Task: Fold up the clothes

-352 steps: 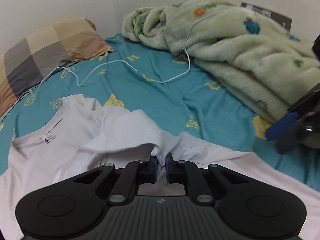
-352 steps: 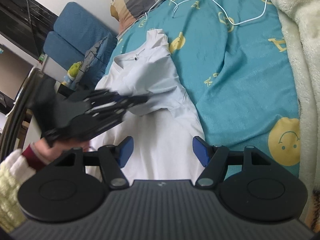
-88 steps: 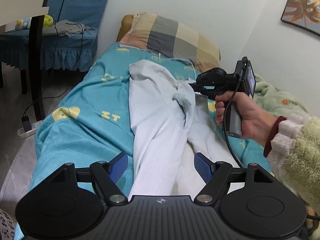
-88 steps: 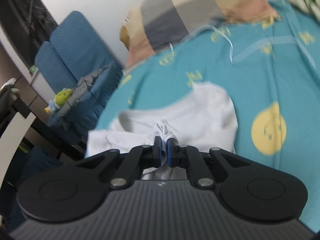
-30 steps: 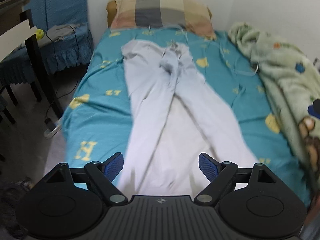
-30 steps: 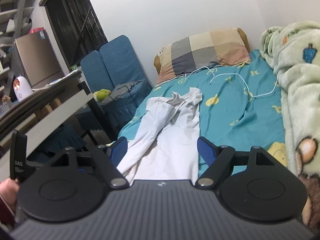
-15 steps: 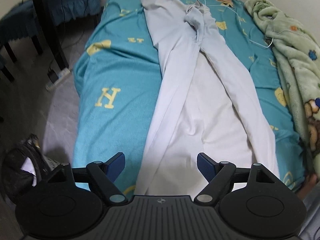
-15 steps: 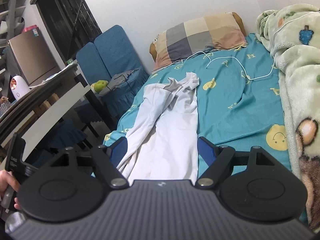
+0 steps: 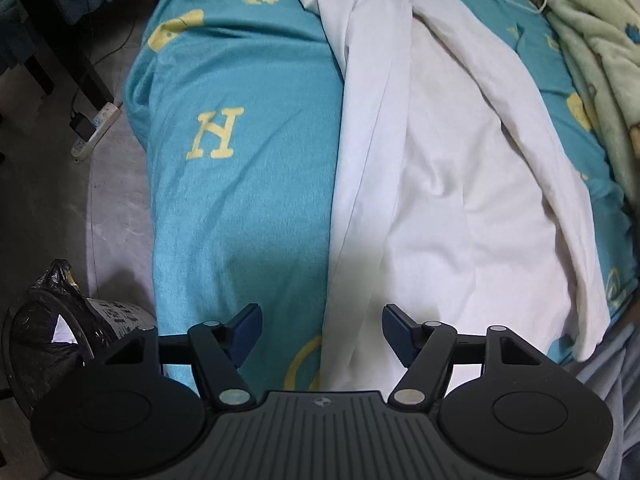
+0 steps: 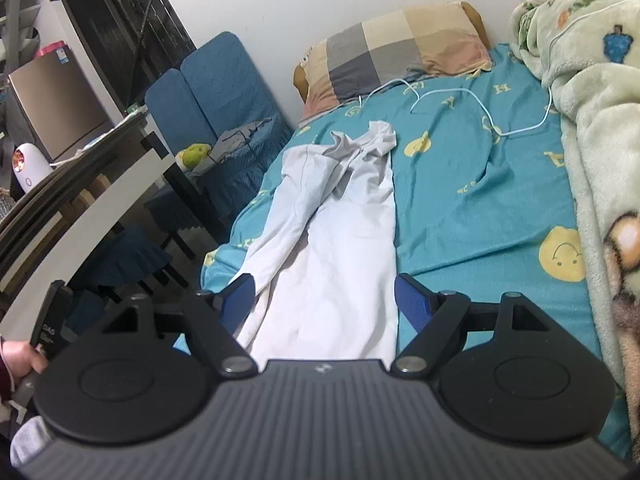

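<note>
White shirt [image 9: 436, 184] laid lengthwise on the teal bedsheet [image 9: 240, 128], both long sides turned inward so that the two flaps meet near the collar end; hem end nearest the cameras, at the foot edge of the bed. Left gripper [image 9: 320, 330] pointed steeply down over the hem, jaws closing but not yet on cloth (the left flap's lower edge lies in the gap between the blue pads, which stand clear of it). Right gripper [image 10: 325, 298] held more level above the same hem, jaws wide apart and holding nothing; shirt [image 10: 332, 240] seen beyond its pads. Checked pillow [image 10: 396, 48] at the head of the bed; white cable [image 10: 480, 108] looped on the sheet; green fleece blanket [image 10: 600, 112] along the right side; black bin bag [image 9: 44, 336] on the floor at left.
</note>
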A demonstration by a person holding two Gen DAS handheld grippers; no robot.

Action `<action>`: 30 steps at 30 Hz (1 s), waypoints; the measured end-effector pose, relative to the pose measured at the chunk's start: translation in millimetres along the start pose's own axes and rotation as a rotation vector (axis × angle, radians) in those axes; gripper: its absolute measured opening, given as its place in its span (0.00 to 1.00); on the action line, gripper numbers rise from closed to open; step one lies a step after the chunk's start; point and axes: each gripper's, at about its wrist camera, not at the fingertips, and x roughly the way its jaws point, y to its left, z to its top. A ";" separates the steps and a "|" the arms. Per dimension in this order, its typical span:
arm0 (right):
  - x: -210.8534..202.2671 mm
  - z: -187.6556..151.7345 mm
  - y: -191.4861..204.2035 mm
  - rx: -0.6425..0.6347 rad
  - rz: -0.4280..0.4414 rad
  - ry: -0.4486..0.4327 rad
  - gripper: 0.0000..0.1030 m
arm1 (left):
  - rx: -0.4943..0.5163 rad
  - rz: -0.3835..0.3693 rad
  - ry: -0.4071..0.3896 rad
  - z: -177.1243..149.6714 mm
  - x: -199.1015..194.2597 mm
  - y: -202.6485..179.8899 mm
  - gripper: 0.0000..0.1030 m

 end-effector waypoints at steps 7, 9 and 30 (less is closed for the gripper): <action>5.4 1.4 -1.7 0.003 -0.006 0.003 0.76 | 0.079 -0.013 0.115 -13.6 8.1 -12.7 0.04; 7.4 0.9 -1.0 -0.022 -0.040 0.000 0.76 | 0.099 0.004 0.123 -14.8 2.8 -20.4 0.03; 7.0 -8.8 -33.2 0.087 -0.079 0.145 0.76 | 0.134 -0.102 -0.011 -2.7 -27.0 -209.8 0.03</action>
